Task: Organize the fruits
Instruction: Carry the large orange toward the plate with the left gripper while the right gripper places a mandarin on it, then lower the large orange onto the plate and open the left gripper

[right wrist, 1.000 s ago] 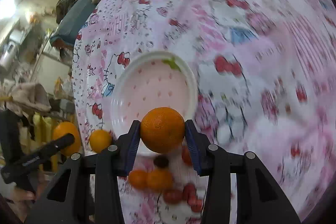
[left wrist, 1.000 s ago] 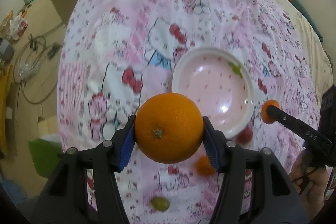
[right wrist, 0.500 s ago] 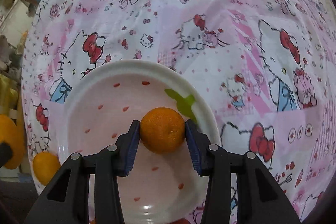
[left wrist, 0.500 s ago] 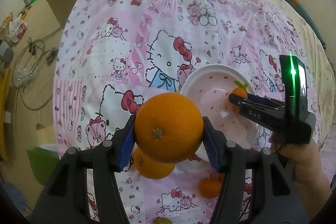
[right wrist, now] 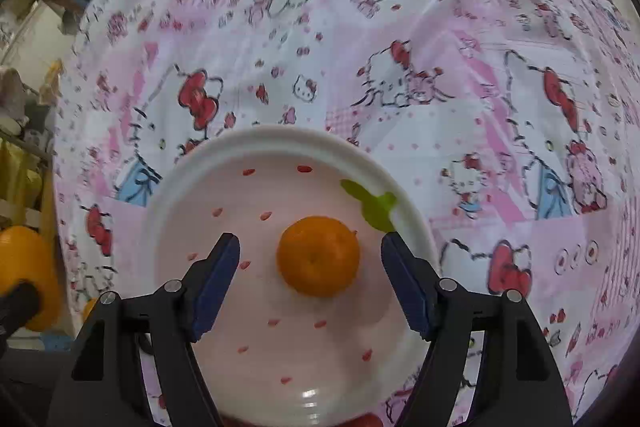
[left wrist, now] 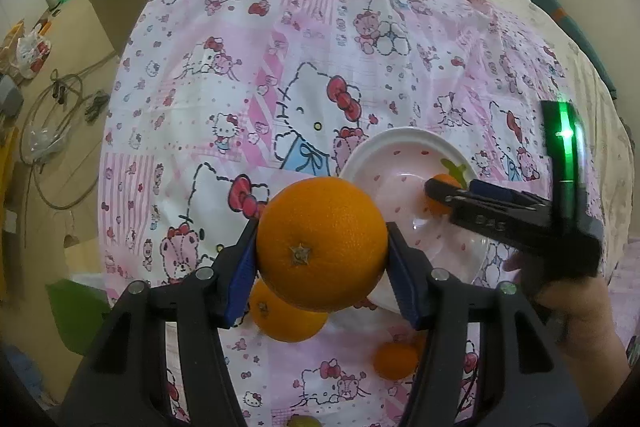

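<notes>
My left gripper (left wrist: 322, 247) is shut on a large orange (left wrist: 320, 243) and holds it above the cloth, just left of the pink-and-white plate (left wrist: 384, 143). My right gripper (right wrist: 310, 267) is open over the plate (right wrist: 280, 143). A small mandarin (right wrist: 318, 255) lies on the plate between its blue pads (right wrist: 218, 267), apart from both. In the left wrist view the right gripper (left wrist: 436, 193) reaches over the plate with the mandarin (left wrist: 444, 183) at its tip. The large orange also shows at the left edge of the right wrist view (right wrist: 24, 267).
A second orange (left wrist: 280, 319), a small mandarin (left wrist: 394, 359) and a green fruit (left wrist: 302, 421) lie on the Hello Kitty cloth (left wrist: 280, 67) near the front. Red fruit (right wrist: 360, 421) shows below the plate. The floor with cables (left wrist: 52, 131) lies left of the table.
My right gripper has opened and let go of the small mandarin, which now lies on the plate. The left gripper still holds the large orange and has shifted little.
</notes>
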